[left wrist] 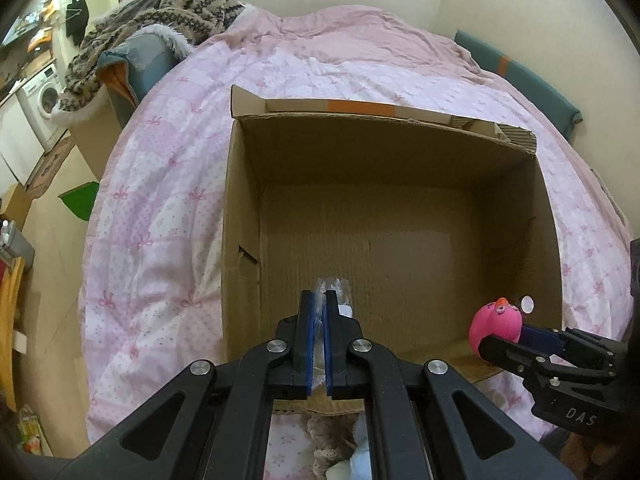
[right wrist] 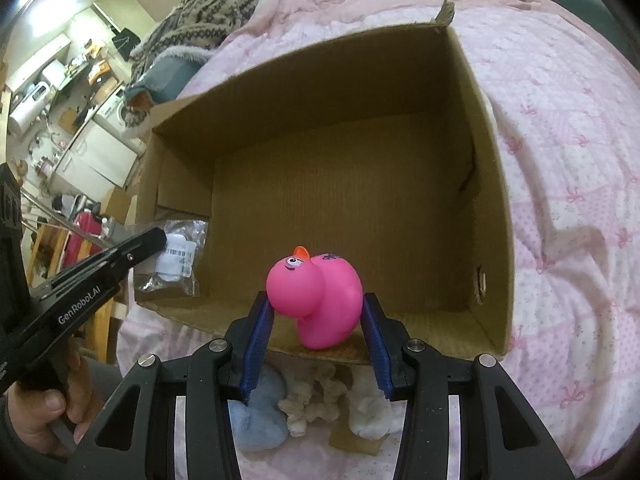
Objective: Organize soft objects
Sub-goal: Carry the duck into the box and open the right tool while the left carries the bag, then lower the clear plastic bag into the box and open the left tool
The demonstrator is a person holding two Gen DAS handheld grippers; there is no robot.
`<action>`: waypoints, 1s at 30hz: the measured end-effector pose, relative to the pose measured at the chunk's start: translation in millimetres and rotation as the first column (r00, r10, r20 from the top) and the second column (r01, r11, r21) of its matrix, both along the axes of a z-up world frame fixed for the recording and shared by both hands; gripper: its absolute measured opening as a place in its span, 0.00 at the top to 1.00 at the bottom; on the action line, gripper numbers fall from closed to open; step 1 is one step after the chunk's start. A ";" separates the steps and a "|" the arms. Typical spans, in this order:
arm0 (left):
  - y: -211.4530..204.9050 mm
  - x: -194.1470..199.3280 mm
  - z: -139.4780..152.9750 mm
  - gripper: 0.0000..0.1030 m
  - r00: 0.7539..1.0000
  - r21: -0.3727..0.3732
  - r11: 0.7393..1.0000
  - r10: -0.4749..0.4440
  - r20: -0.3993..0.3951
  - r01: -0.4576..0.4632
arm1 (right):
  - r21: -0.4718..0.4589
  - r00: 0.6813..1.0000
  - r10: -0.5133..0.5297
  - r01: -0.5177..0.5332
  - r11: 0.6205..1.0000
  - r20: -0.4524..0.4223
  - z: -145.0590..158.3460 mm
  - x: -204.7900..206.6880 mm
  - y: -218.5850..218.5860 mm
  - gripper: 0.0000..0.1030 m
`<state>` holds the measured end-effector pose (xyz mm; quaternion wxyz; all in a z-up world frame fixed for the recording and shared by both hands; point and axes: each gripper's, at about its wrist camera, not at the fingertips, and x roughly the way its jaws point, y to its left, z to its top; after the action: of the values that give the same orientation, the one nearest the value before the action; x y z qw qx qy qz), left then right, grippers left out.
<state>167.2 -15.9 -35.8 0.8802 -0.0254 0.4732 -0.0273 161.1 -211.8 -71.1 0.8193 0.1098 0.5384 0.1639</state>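
Pink quilt (left wrist: 168, 168) on bed, patterned knit throw (left wrist: 160, 20), washing machine (left wrist: 44, 100), green paper (left wrist: 80, 200)

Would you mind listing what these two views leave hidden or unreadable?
- Left wrist view: the clear packet in the left gripper is mostly hidden by the fingers.
- Right wrist view: the packet's label print is too small to read.
- Both views: the soft toys before the cardboard box are partly covered by the right gripper.
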 end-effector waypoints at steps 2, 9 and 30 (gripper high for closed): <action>0.5 -0.2 -1.8 0.96 1.000 0.001 1.000 -0.006 -0.005 0.006 | -0.010 1.000 0.003 -0.004 1.000 -0.005 -1.7 -0.8 -0.3 0.56; -3.5 0.1 -5.9 0.96 0.999 0.004 1.000 -0.030 -0.017 0.030 | -0.006 1.000 0.002 -0.002 1.000 -0.009 -1.7 -3.7 -2.4 0.56; -1.2 -1.5 -0.6 0.95 1.000 -0.046 0.999 -0.026 -0.005 0.026 | 0.077 0.996 -0.091 0.089 0.993 0.021 10.4 -0.5 -23.1 0.26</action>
<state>165.7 -17.1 -36.4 0.8776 -0.0396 0.4751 -0.0495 160.6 -235.0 -60.7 0.8276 0.1630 0.5163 0.1485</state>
